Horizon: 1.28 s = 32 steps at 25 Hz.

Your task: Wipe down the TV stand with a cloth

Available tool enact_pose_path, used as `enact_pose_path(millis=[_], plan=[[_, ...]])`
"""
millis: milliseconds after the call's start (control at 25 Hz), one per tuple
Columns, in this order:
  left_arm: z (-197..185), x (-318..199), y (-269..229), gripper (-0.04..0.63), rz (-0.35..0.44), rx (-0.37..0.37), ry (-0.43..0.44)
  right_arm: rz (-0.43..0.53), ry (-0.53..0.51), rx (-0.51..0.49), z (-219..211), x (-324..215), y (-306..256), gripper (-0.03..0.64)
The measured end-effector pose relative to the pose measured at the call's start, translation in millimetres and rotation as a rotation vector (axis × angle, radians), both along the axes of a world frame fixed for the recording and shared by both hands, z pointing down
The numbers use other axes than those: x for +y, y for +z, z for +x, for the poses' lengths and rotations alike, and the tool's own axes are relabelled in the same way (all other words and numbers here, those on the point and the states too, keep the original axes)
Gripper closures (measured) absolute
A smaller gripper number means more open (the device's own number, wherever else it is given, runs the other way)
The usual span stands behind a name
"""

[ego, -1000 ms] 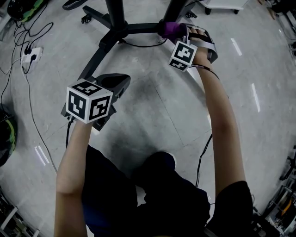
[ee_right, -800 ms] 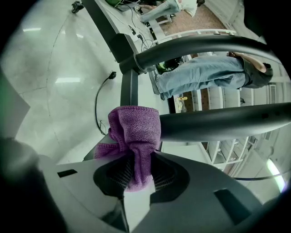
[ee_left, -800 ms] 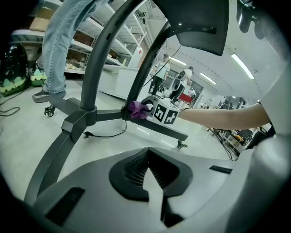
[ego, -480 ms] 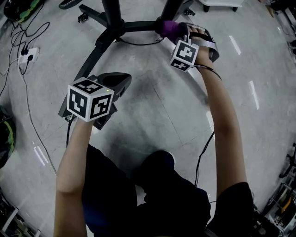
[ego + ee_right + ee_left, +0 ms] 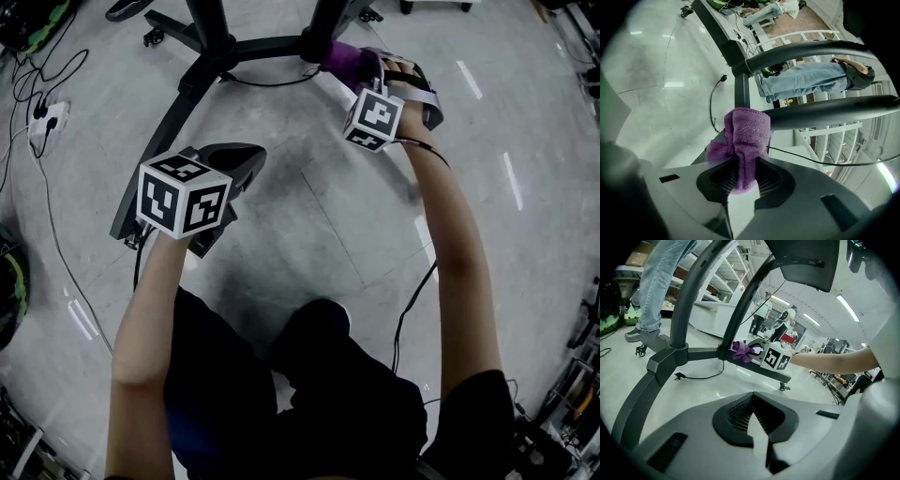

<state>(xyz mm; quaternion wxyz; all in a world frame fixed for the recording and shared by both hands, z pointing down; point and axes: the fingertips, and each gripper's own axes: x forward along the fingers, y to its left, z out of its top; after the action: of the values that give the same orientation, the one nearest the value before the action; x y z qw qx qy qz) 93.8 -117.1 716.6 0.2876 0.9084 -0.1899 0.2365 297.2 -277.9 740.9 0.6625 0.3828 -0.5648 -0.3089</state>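
The TV stand's black base (image 5: 253,47) spreads its legs across the floor at the top of the head view. My right gripper (image 5: 364,67) is shut on a purple cloth (image 5: 343,62) and presses it against the stand's right leg just past the upright post. In the right gripper view the cloth (image 5: 745,136) bulges out of the closed jaws (image 5: 743,180) against a dark bar (image 5: 825,115). My left gripper (image 5: 239,161) hovers over the floor beside the left leg, shut and holding nothing. Its own view (image 5: 752,416) looks across at the cloth (image 5: 740,351) and the leg (image 5: 693,354).
A power strip (image 5: 45,117) with trailing cables lies on the floor at the left. A black cable (image 5: 262,82) loops under the stand. Caster wheels (image 5: 150,37) sit at the leg ends. A person in jeans (image 5: 811,79) stands behind the stand. White shelving (image 5: 717,291) fills the background.
The right gripper has slid the cloth a little along the stand's leg, away from the centre junction. The left gripper has hardly moved.
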Motion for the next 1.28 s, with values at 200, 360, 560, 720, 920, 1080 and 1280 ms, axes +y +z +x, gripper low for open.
enact_pose_path(millis=[200, 360, 560, 720, 920, 1080, 1280], plan=[[12, 5, 10, 0.588, -0.024, -0.011, 0.026, -0.027, -0.012, 0.012, 6, 11, 5, 0.511], [19, 6, 16, 0.588, -0.036, -0.014, 0.036, -0.032, -0.021, 0.021, 10, 17, 7, 0.511], [24, 6, 20, 0.589, -0.044, -0.015, 0.042, -0.036, -0.031, 0.023, 12, 21, 8, 0.511], [28, 6, 21, 0.588, -0.046, -0.006, 0.051, -0.036, -0.03, 0.022, 17, 26, 8, 0.511], [29, 8, 21, 0.588, -0.052, 0.003, 0.06, -0.042, -0.036, 0.008, 18, 34, 9, 0.511], [29, 8, 20, 0.588, -0.064, 0.014, 0.055, -0.045, -0.029, 0.012, 23, 40, 8, 0.511], [29, 7, 19, 0.588, -0.078, 0.025, 0.047, -0.049, -0.025, 0.036, 33, 53, 6, 0.511]])
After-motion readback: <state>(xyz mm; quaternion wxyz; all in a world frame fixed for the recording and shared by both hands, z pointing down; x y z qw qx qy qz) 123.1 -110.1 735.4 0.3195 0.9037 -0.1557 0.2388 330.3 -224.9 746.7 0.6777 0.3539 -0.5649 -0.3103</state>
